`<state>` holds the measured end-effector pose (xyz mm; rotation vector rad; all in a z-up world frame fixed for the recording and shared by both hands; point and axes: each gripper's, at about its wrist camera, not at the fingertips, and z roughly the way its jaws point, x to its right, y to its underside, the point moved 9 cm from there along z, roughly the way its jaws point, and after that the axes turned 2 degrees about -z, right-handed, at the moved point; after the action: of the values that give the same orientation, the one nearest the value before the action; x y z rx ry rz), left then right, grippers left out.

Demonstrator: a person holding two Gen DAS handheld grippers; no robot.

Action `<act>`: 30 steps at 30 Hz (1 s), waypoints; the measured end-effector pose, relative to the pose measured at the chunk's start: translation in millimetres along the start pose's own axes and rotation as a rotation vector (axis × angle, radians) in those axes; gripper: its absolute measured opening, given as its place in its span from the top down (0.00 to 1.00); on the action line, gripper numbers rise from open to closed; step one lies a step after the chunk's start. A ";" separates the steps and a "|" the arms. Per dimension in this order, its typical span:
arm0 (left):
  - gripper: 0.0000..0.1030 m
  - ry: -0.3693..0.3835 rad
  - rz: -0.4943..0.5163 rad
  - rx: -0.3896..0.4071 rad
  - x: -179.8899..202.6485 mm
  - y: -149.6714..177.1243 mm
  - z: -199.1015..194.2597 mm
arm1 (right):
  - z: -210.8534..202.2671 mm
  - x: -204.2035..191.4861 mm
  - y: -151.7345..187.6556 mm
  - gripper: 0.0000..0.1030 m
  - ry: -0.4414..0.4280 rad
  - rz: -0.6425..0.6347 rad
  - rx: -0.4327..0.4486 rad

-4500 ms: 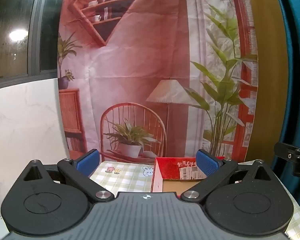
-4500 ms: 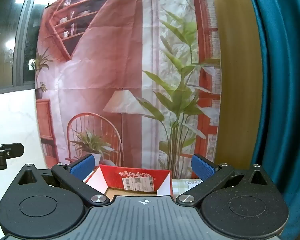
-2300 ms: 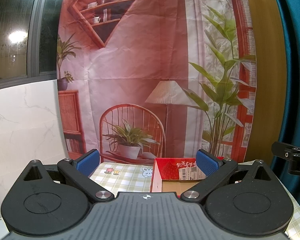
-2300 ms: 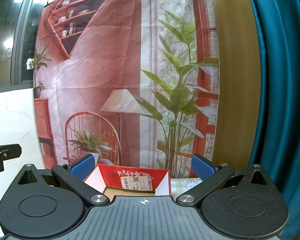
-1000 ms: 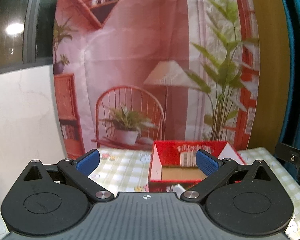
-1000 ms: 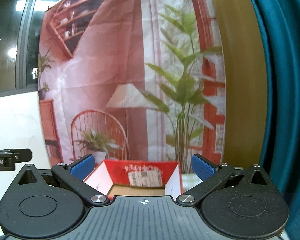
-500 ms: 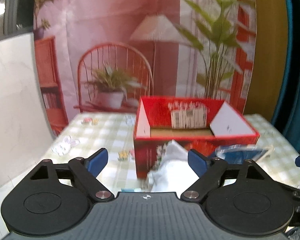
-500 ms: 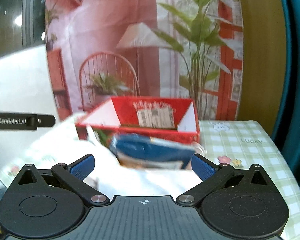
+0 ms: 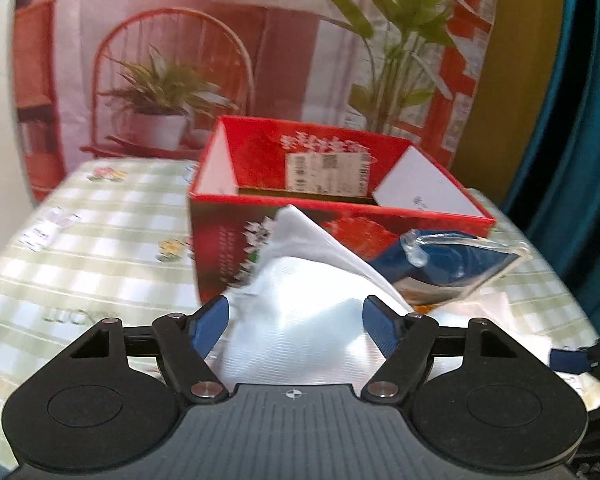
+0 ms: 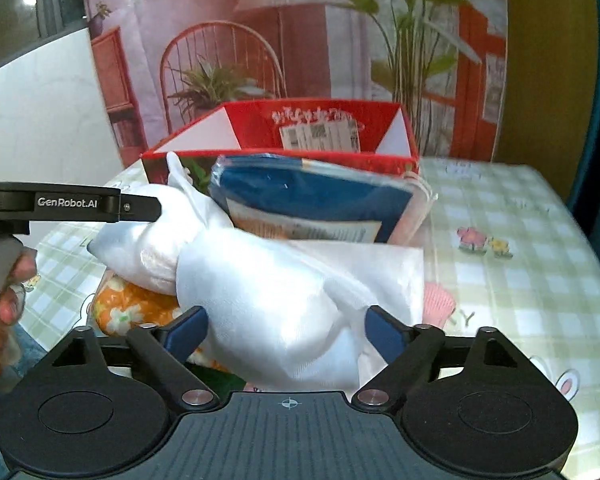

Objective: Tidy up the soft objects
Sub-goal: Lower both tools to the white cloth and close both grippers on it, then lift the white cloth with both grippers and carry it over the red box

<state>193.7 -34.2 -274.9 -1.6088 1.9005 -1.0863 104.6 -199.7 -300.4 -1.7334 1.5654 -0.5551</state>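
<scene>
The task looks to be at its very start. The red cardboard box (image 9: 340,216) stands open on the checked tablecloth (image 9: 100,240), and as far as its inside shows (only the far wall w/ a white label and part of the bottom) nothing soft is in it yet. All the soft things lie in a heap in front of the box: a white satin cloth (image 9: 308,312), a blue packet in clear plastic (image 9: 452,264) leaning on the box front, and others under them. So everything is left to do, I judge.

The left gripper (image 9: 296,320) has its jaws spread wide, one on each side of the white cloth, not pressing on it. The right gripper (image 10: 288,332) is the same: jaws apart, the cloth bulging between them, nothing grasped. Whether the pads already touch the fabric I cannot tell, bc the cloth hides the inner faces.

What differs betw. the views: the right wrist view shows an orange floral fabric (image 10: 132,312) under the white cloth, and something pink (image 10: 440,300) at the cloth's right edge; the left view shows neither. It shows also the left gripper from the side, w/ the person's hand (image 10: 4,312) on its handle. The left wrist view gives a better look at the box front and at the free tablecloth to the left of the box.
</scene>
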 end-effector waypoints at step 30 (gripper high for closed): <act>0.68 0.182 0.012 -0.054 14.1 21.9 -3.8 | 13.2 2.8 -0.2 0.75 -0.124 0.083 -0.016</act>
<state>173.8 -46.1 -287.4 -1.5710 2.0691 -1.2233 114.8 -199.4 -309.2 -1.6730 1.5500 -0.3873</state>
